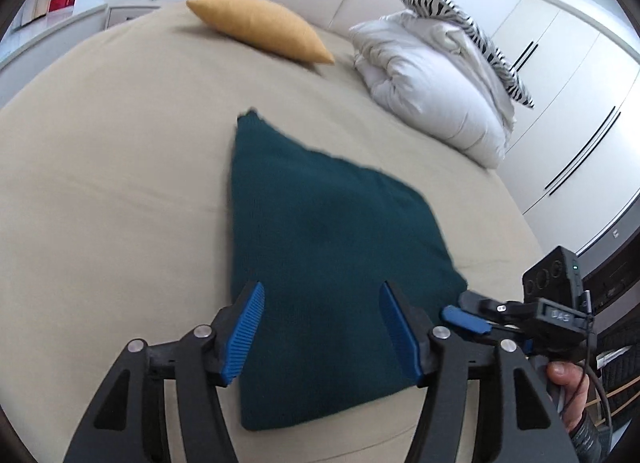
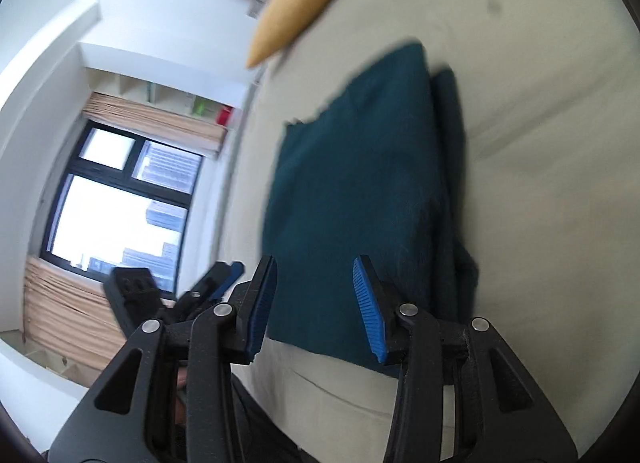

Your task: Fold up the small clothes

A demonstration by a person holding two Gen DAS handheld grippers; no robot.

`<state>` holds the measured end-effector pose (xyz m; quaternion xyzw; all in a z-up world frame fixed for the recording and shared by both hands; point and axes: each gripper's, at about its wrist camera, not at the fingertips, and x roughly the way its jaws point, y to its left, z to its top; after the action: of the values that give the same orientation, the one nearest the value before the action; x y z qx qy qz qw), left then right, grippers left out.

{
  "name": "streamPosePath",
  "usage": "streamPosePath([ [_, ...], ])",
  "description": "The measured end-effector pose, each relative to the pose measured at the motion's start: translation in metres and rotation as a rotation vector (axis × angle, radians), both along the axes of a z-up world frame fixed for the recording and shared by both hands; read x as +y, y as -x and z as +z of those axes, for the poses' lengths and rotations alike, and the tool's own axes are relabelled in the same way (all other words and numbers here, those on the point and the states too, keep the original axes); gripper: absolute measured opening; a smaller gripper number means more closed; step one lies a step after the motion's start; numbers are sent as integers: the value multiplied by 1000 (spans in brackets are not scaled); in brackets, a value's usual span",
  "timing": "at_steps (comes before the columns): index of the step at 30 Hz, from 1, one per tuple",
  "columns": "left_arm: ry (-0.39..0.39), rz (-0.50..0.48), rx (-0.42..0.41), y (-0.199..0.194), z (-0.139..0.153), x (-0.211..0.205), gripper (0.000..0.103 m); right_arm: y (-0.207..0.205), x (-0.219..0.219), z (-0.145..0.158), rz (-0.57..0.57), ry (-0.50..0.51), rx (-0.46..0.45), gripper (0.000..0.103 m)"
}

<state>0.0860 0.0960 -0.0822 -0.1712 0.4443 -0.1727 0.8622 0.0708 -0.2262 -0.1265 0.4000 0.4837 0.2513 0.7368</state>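
A dark teal knitted garment (image 1: pixel 320 239) lies folded flat on the beige bed (image 1: pixel 100 167). My left gripper (image 1: pixel 320 327) is open and empty, held just above the garment's near edge. My right gripper shows at the right of the left wrist view (image 1: pixel 468 315), beside the garment's right corner. In the right wrist view the garment (image 2: pixel 360 199) lies ahead with a second layer showing along its right side. My right gripper (image 2: pixel 316 307) is open and empty above the garment's near edge. The left gripper (image 2: pixel 224 283) shows at its left.
A mustard cushion (image 1: pixel 260 27) and a white duvet (image 1: pixel 432 87) with a zebra-print cloth (image 1: pixel 472 31) lie at the head of the bed. White wardrobes (image 1: pixel 568 103) stand to the right. A window (image 2: pixel 120 199) is beyond the bed's edge.
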Motion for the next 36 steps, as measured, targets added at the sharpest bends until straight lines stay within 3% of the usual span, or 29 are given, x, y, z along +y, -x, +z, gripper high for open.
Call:
streamPosePath([
  [1, -15, -8, 16, 2, -9, -3, 63, -1, 2, -15, -17, 21, 51, 36],
  [4, -51, -8, 7, 13, -13, -5, 63, 9, -15, -37, -70, -96, 67, 31],
  [6, -65, 1, -10, 17, -8, -3, 63, 18, -26, -35, -97, -95, 50, 33],
  [8, -126, 26, -77, 27, 8, -2, 64, 31, -37, -26, -140, -46, 32, 36],
  [10, -176, 61, -170, 40, 30, -2, 75, 42, -44, -9, -202, 105, 7, 36],
  [12, -221, 102, -263, 54, 51, -3, 98, 49, -42, 12, -227, 206, -47, 36],
  [13, -253, 131, -327, 63, 64, -4, 103, 50, -43, 28, -241, 284, -85, 36],
  [16, -356, 217, -519, 89, 100, -8, 103, 54, -20, 77, -260, 495, -222, 43],
  [18, -424, 269, -567, 97, 113, -10, 103, 59, -13, 107, -282, 611, -316, 64],
  [19, -469, 303, -588, 103, 121, -12, 103, 62, -3, 124, -314, 691, -373, 70],
  [21, -500, 322, -598, 110, 131, -12, 103, 72, -6, 151, -366, 769, -474, 90],
  [23, -501, 316, -573, 116, 143, -13, 103, 88, 3, 180, -436, 822, -577, 103],
  [27, -545, 313, -534, 118, 159, -20, 103, 118, 5, 225, -486, 890, -728, 103],
  [30, -496, 316, -495, 115, 158, -18, 103, 120, 7, 247, -464, 863, -739, 103],
  [32, -490, 305, -409, 108, 144, -17, 103, 124, 6, 256, -434, 846, -733, 103],
  [36, -435, 277, -287, 96, 115, -15, 103, 113, 13, 245, -387, 880, -610, 103],
])
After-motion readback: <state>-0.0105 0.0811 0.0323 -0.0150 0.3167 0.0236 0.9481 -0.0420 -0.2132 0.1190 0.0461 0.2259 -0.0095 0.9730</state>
